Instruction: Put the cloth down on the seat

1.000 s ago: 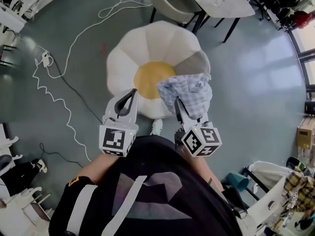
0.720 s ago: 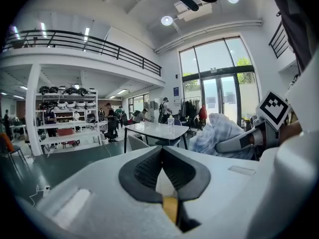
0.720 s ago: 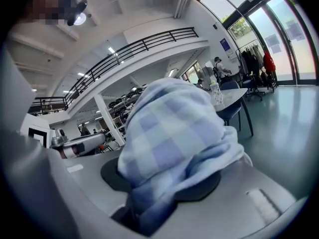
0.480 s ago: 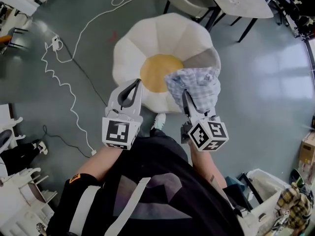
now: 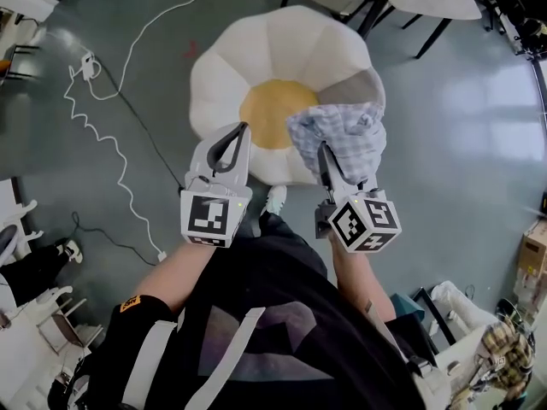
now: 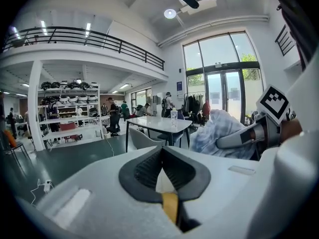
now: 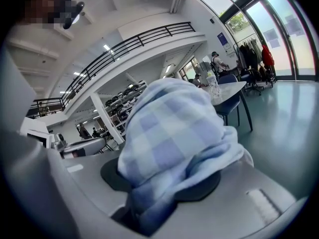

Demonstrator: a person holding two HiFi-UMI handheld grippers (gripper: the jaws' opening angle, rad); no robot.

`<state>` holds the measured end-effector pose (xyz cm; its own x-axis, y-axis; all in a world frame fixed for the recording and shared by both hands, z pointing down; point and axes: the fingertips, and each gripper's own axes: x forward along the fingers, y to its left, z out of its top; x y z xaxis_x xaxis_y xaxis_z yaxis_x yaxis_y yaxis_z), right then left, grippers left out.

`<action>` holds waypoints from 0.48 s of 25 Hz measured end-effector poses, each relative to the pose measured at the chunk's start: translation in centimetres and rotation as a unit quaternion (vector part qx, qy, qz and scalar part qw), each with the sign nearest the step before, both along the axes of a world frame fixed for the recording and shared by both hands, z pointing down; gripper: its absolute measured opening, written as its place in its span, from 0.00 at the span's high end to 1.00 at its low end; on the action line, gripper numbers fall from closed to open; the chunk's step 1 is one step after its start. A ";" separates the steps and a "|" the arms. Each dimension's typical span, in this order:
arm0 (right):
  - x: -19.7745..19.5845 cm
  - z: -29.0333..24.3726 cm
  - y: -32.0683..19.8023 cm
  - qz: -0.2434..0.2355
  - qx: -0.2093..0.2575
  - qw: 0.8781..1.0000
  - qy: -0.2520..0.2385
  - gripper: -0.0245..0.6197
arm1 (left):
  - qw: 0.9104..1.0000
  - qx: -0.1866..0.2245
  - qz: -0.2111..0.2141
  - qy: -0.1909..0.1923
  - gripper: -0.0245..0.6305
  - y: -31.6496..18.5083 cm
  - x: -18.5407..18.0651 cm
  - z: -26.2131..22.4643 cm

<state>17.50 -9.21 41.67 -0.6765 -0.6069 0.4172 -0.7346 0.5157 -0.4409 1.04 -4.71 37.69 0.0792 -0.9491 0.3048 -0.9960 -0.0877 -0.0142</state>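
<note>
Daylight pours through tall windows point(image 6: 222, 73) and glass doors at the far end of a bright, high-ceilinged hall, glinting off its glossy grey-green floor point(image 5: 461, 143). A mezzanine with a black railing point(image 6: 99, 36) runs overhead, carried on a white column point(image 6: 35, 108), above stocked shelves point(image 6: 65, 111). A white table point(image 6: 158, 124) on dark legs stands by a pale chair point(image 6: 142, 139), and a white cable point(image 5: 126, 178) snakes across the floor.

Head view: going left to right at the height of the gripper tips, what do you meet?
white cable → left gripper → cloth. The right gripper, clamped on the cloth, overlaps it, so it has no place in the order.
</note>
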 end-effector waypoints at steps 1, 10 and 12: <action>-0.1 0.3 -0.2 -0.001 -0.002 1.000 0.003 0.66 | 1.000 -0.001 -0.002 0.001 0.96 -0.2 -0.2 0.3; -2.5 3.4 -2.7 -0.005 -0.018 1.000 0.016 0.66 | 1.000 -0.026 -0.015 0.002 0.96 -1.8 -2.6 4.6; -2.9 4.1 -2.9 -0.005 -0.021 1.000 0.019 0.66 | 1.000 -0.028 -0.014 0.003 0.96 -2.1 -2.8 5.3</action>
<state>14.55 -12.16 45.76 -0.6656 -0.5821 0.4669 -0.7461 0.5046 -0.4344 -1.80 -6.82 42.97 0.0539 -0.9327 0.3566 -0.9982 -0.0596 -0.0051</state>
